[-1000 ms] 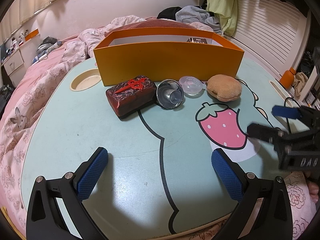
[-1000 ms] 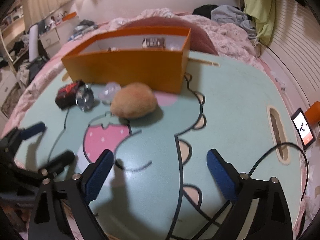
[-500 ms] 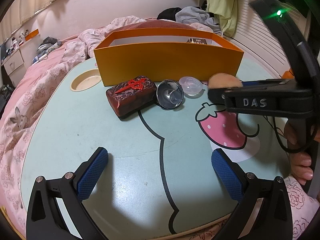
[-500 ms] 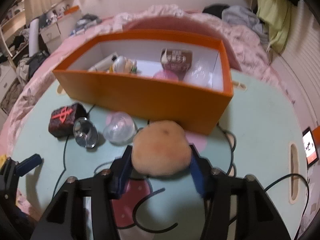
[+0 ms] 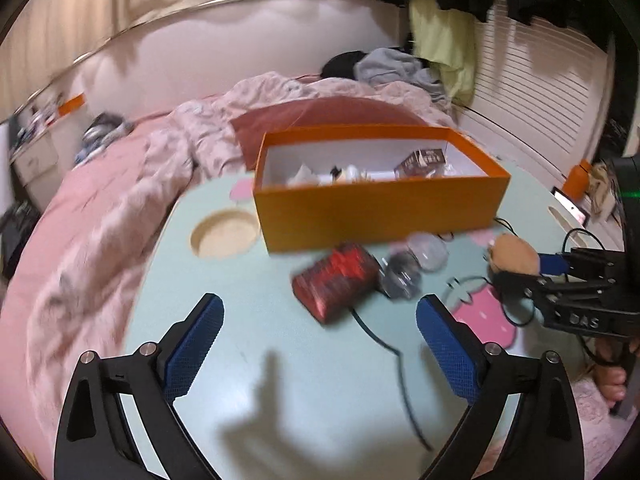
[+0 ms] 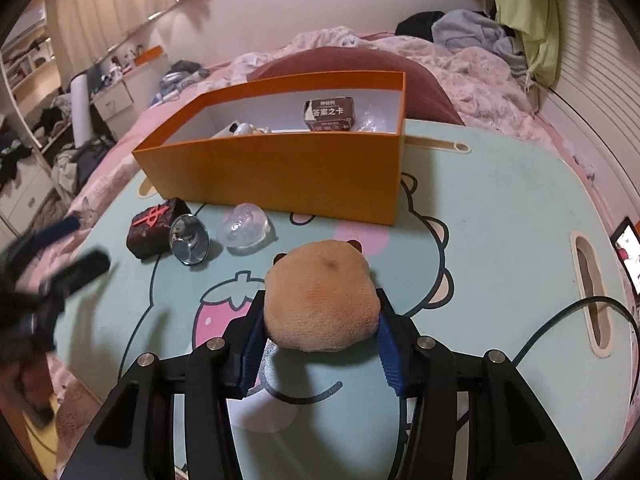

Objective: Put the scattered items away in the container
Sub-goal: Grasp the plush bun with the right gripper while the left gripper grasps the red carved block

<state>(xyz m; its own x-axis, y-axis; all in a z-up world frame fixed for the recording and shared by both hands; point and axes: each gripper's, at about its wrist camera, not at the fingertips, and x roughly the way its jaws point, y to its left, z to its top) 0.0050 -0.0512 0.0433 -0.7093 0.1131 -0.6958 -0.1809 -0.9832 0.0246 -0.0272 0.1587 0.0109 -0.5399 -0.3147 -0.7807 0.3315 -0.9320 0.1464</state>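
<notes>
My right gripper clamps the soft, round tan plush, lifted above the table. Advice: carry it over the rigid orange cardboard box, clear the near wall, then release. My left gripper hangs spread and empty.

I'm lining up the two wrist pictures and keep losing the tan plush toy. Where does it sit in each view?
Left wrist view: the tan plush toy is at the right edge, pinched in the right hand-held gripper.
Right wrist view: the toy is at lower centre, between that gripper's blue pads.
Shared landmark: the orange box, beyond the toy in both.
</notes>
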